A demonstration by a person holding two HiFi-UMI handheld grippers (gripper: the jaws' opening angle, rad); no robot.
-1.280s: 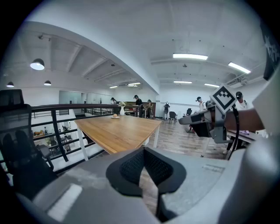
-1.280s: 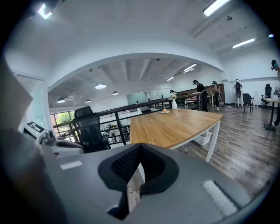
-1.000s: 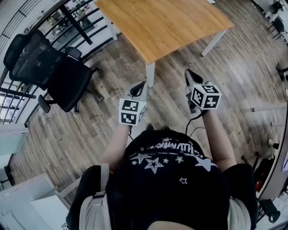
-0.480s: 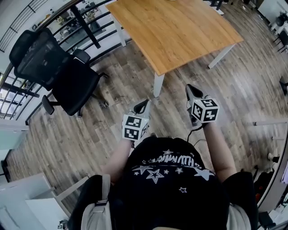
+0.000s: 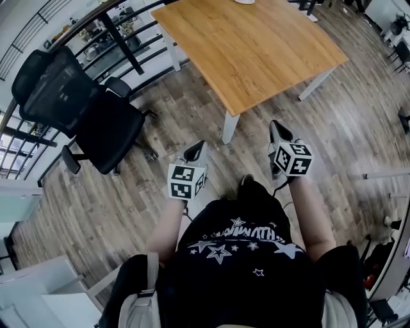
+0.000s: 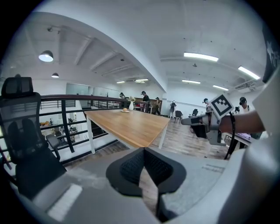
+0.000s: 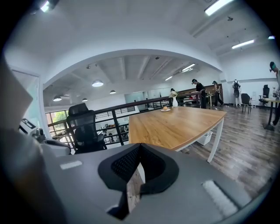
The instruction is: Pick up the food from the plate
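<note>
A small white plate with a bun-like piece of food (image 7: 165, 109) sits at the far end of the long wooden table (image 5: 250, 45); the same plate (image 6: 125, 110) is tiny in the left gripper view. In the head view only the plate's rim (image 5: 244, 1) shows at the top edge. Both grippers hang over the floor, short of the table's near corner. My left gripper (image 5: 198, 146) (image 6: 143, 151) is shut with nothing in it. My right gripper (image 5: 274, 125) (image 7: 140, 145) is likewise shut and empty.
A black office chair (image 5: 83, 109) stands left of me by a black railing (image 5: 128, 45). The table's white leg (image 5: 229, 128) is just ahead between the grippers. A white vase (image 7: 173, 103) stands behind the plate. People stand far off across the room.
I have stepped closer to the table; its near corner now lies nearer the grippers. Both grippers stay shut and keep their places in front of me.
</note>
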